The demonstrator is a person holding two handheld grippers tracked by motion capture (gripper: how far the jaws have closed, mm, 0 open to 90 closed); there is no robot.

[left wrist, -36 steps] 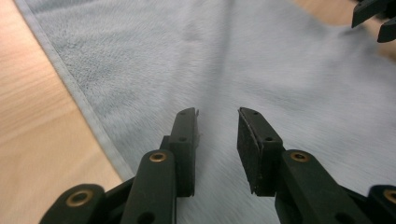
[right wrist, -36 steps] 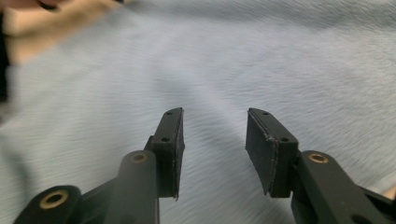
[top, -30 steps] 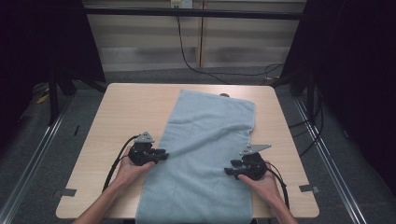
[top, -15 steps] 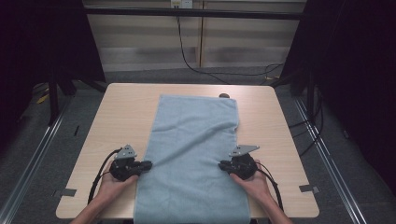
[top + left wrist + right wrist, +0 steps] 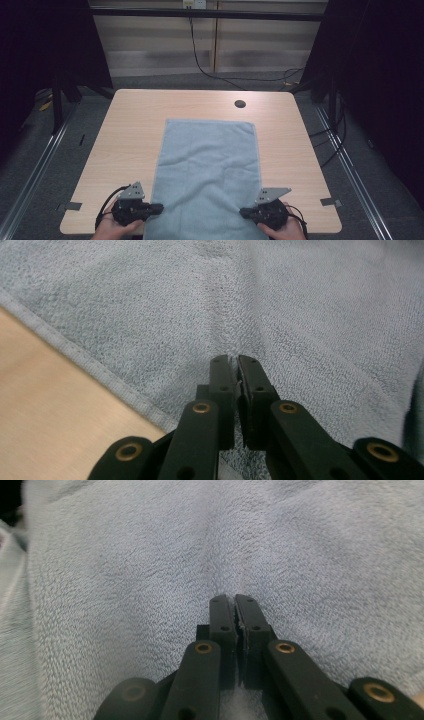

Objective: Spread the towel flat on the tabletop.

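Note:
A light blue towel (image 5: 207,170) lies lengthwise down the middle of the wooden table (image 5: 125,135), its near end hanging over the front edge. My left gripper (image 5: 159,207) pinches the towel's left edge near the front, and in the left gripper view its jaws (image 5: 233,360) are shut on a fold of terry cloth (image 5: 300,305). My right gripper (image 5: 243,212) holds the right edge opposite it. Its jaws (image 5: 233,598) have just been closing and now stand shut on a ridge of the towel (image 5: 150,555).
A round cable hole (image 5: 240,104) sits in the table's far right part. Bare wood (image 5: 40,390) lies left of the towel's hem. Dark curtains flank the table, and a cable hangs down the wall behind it.
Both grippers have drawn back toward the table's front edge, the left also outward. The towel came with them and turned from slanted to straight, its far end now short of the hole.

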